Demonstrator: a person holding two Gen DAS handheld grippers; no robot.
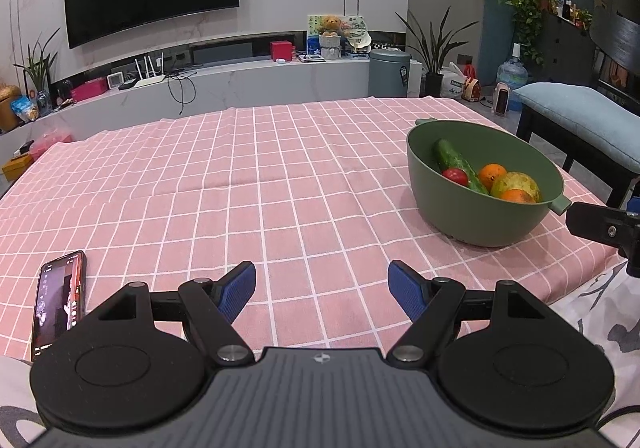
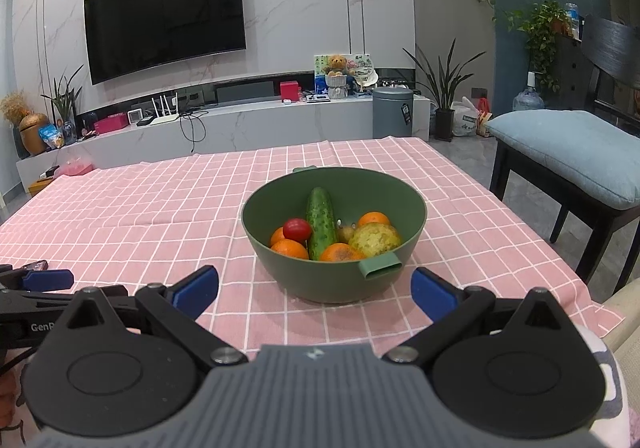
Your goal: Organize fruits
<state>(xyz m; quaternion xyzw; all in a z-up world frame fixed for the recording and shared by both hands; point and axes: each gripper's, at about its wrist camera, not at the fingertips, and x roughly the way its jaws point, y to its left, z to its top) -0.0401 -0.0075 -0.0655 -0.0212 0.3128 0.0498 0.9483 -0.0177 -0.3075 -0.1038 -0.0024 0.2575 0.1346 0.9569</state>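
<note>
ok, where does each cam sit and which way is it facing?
Left wrist: on the left gripper, low at the near table edge, facing the TV wall; bowl off to the right, phone at left. Own open blue fingers show, plus part of the right gripper at far right.
Right wrist: on the right gripper, aimed straight at the bowl; own open fingers show, the left gripper's finger at far left.
Shared: bowl, pink tablecloth, TV.

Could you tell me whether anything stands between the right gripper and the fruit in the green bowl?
Nothing visible does. The right gripper is open, facing the green bowl over bare tablecloth. Only the bowl's near wall and handle tab front the fruit, so reaching in from above looks clear.
</note>
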